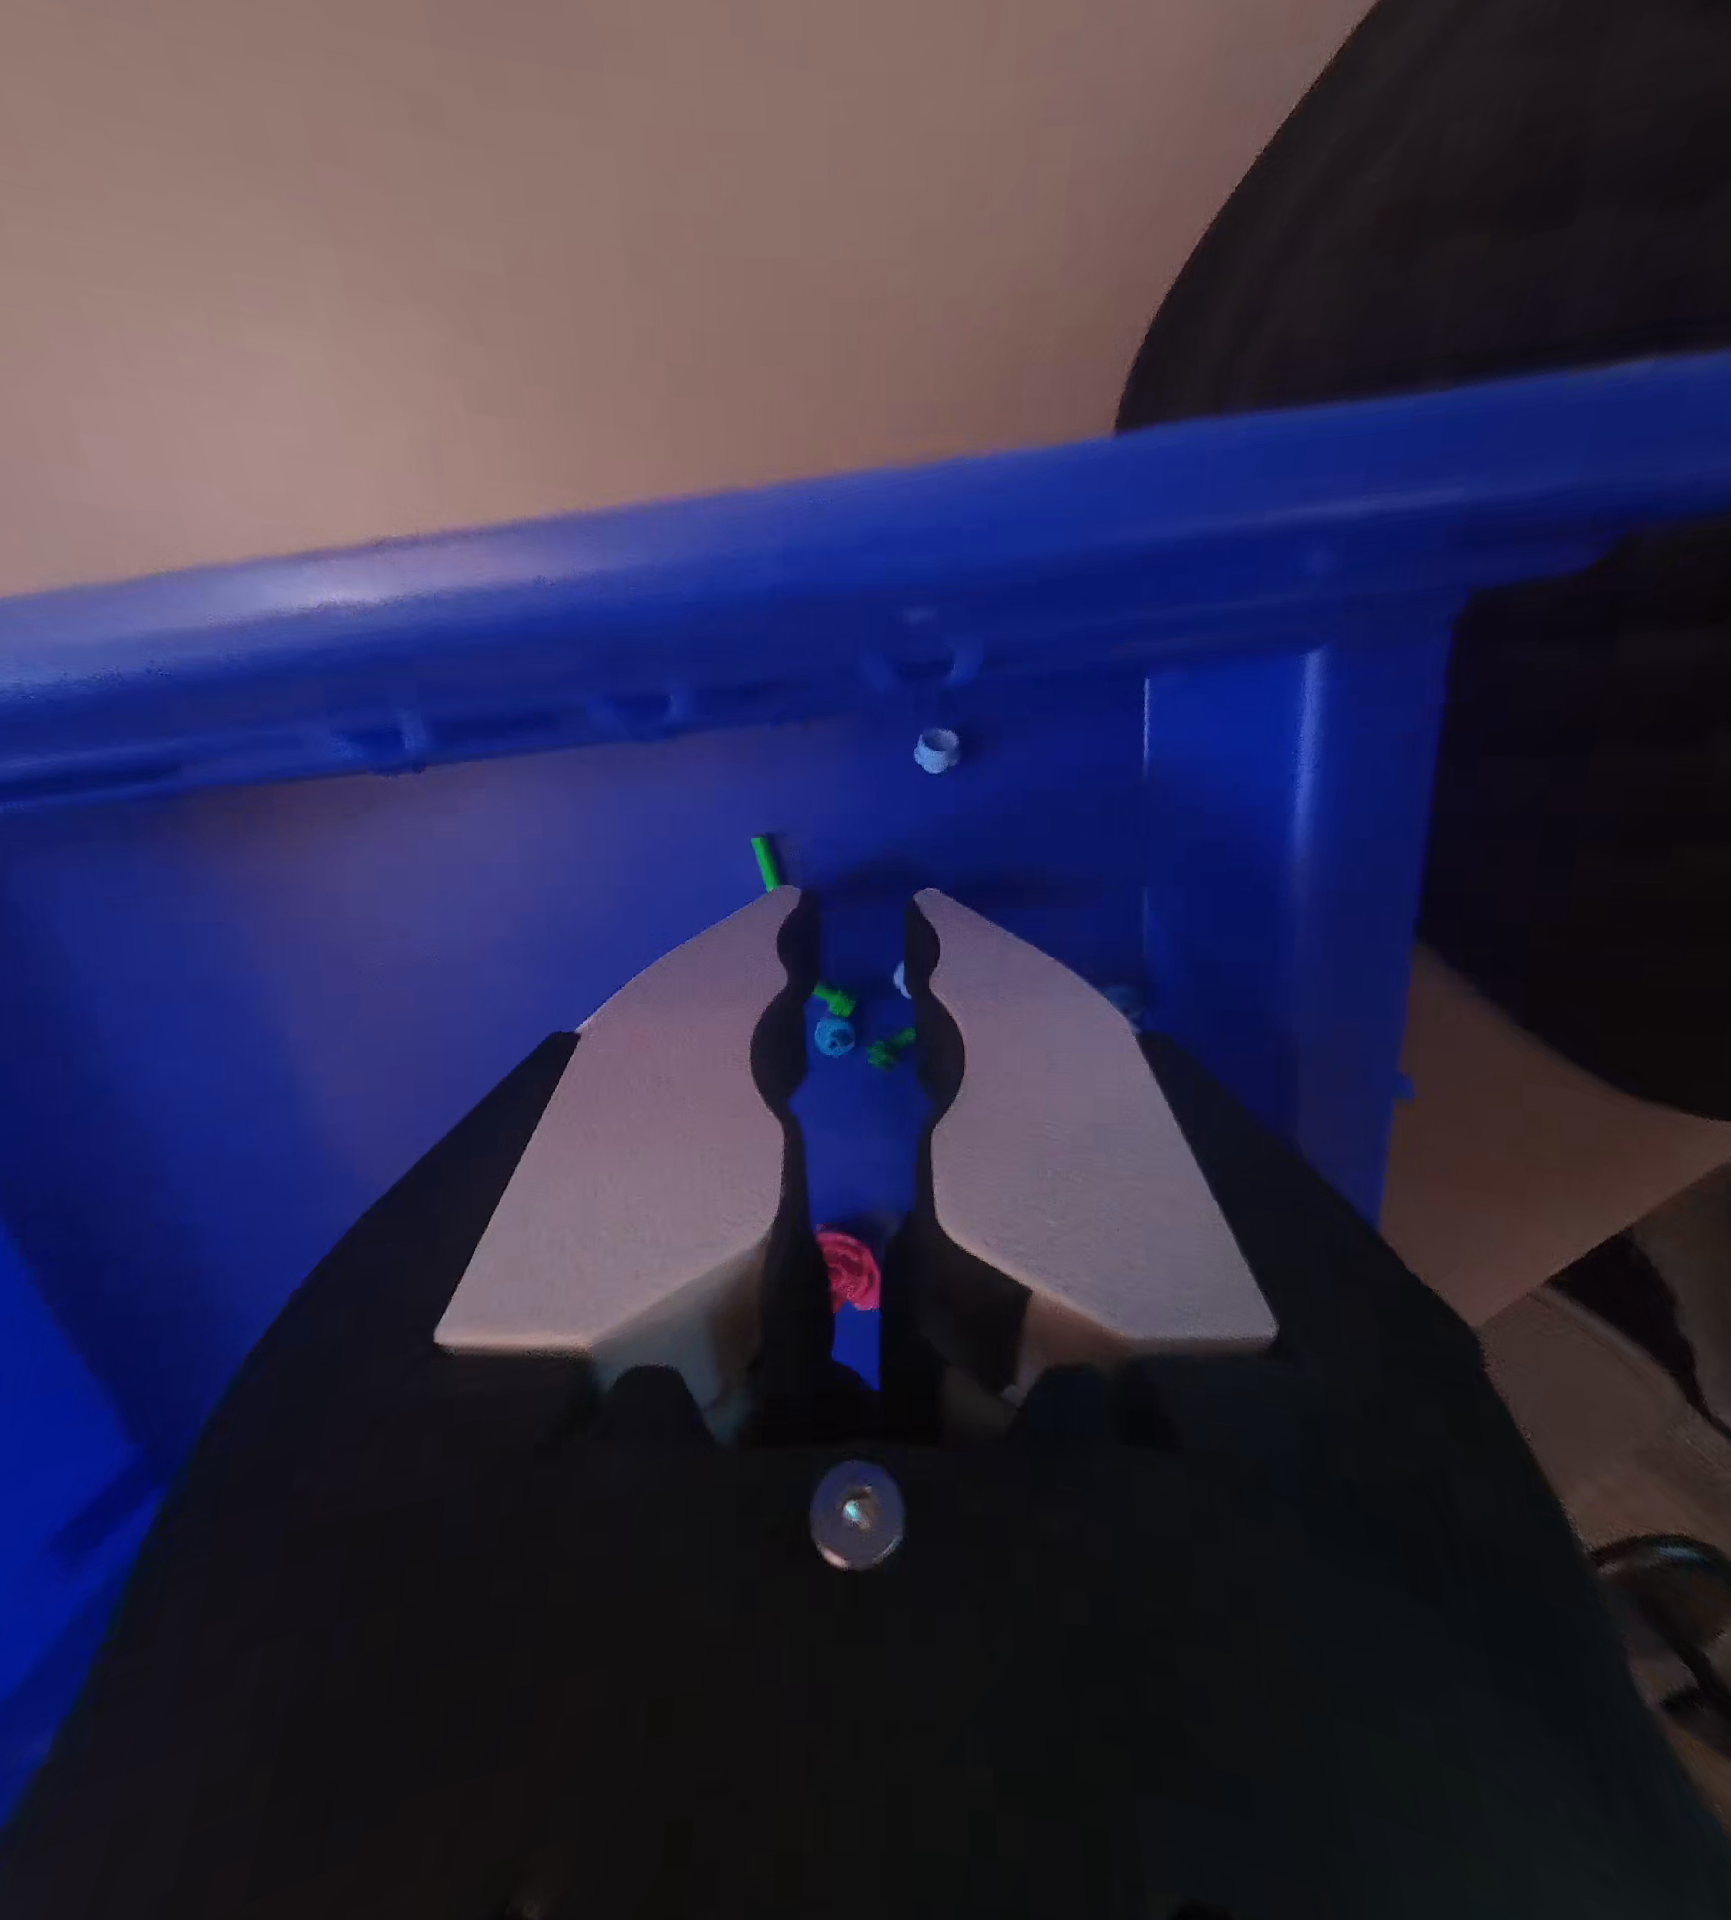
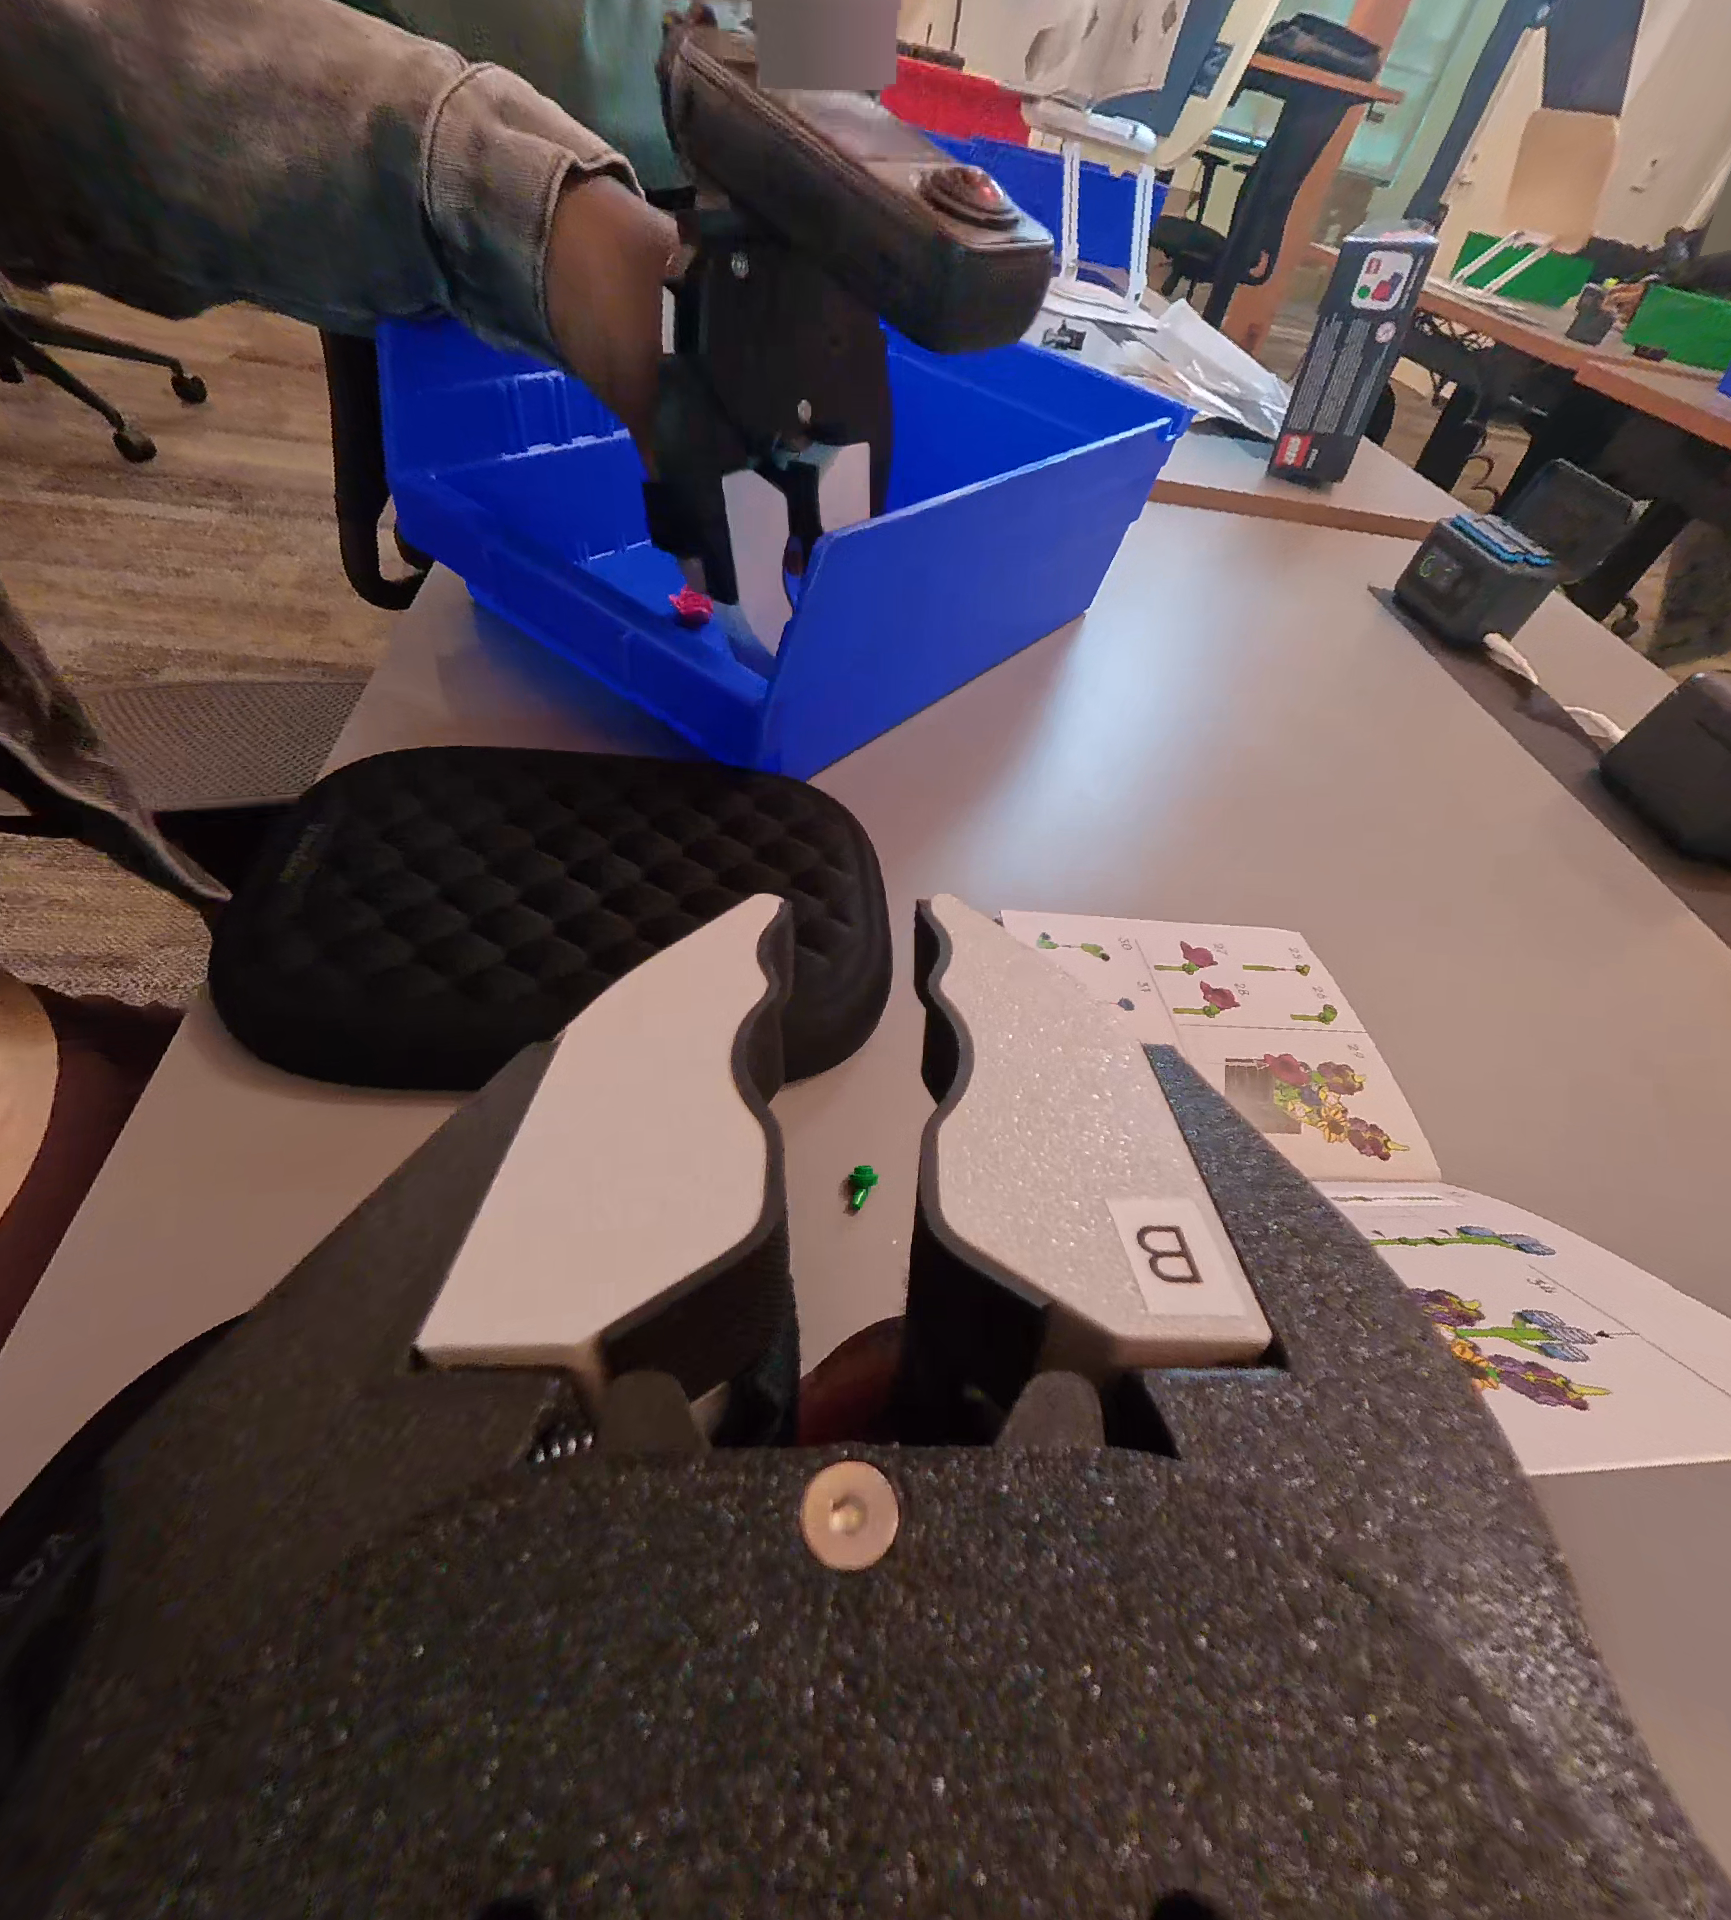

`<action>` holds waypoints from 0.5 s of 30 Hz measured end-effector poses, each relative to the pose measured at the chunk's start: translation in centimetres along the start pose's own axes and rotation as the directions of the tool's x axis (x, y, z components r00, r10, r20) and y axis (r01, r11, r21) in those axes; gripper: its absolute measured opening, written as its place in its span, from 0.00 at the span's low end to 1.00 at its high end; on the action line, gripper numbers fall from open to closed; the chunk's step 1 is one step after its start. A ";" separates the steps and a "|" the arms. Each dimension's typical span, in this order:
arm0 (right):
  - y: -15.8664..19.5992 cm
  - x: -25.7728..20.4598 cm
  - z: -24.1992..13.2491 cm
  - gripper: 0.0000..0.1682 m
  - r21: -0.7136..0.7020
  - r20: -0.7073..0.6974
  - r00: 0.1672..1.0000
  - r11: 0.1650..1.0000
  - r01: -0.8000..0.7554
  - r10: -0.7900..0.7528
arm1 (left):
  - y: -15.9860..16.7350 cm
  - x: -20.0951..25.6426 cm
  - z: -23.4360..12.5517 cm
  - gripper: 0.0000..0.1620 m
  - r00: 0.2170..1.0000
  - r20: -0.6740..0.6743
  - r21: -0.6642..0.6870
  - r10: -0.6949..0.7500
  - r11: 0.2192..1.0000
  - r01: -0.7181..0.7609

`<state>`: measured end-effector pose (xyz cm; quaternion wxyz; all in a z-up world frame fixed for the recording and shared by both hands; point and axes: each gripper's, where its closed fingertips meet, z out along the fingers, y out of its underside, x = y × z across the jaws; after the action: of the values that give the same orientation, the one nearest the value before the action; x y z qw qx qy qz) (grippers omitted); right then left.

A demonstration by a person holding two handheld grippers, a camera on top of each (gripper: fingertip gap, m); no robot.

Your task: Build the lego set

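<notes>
My left gripper [image 1: 859, 899] is inside the blue bin [image 1: 840, 561], jaws a narrow gap apart and empty. On the bin floor past the fingers lie small green pieces [image 1: 835, 1000], a light blue piece [image 1: 833, 1037], a green rod [image 1: 765, 860] and a white round piece [image 1: 938, 748]. A pink flower piece [image 1: 847, 1268] shows low between the fingers. In the right wrist view, the left gripper [image 2: 762, 582] points down into the bin [image 2: 944, 603] beside the pink piece [image 2: 689, 605]. My right gripper [image 2: 853, 909] is open and empty above the table, over a small green piece [image 2: 861, 1187].
A black quilted pad [image 2: 549, 914] lies between the bin and my right gripper. An open instruction booklet [image 2: 1256, 1039] lies to the right. A dark set box [image 2: 1349, 353] stands behind the bin. Two black cases [image 2: 1474, 571] [image 2: 1723, 769] sit at the grey table's [image 2: 1256, 727] right edge.
</notes>
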<state>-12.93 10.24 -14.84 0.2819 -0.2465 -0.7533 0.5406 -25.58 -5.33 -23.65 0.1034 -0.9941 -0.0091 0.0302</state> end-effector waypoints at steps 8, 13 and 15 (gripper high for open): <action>0.2 -0.4 0.3 0.13 -0.017 0.013 1.000 1.000 0.010 -0.009 | -0.2 -2.1 -1.1 0.11 0.998 0.039 0.032 -0.059 0.998 0.057; 0.3 -0.1 0.2 0.13 -0.022 0.000 1.000 1.000 0.008 -0.008 | 0.0 -1.5 0.5 0.10 0.998 -0.006 -0.025 -0.056 0.998 0.056; 0.3 -0.1 0.2 0.13 -0.021 0.001 1.000 1.000 0.008 -0.008 | -0.3 -1.2 0.6 0.03 0.998 -0.027 -0.007 -0.055 0.998 0.055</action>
<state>-12.98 10.07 -15.22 0.2813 -0.2462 -0.7599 0.5318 -26.82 -4.99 -24.07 0.1015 -0.9941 -0.0350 0.0136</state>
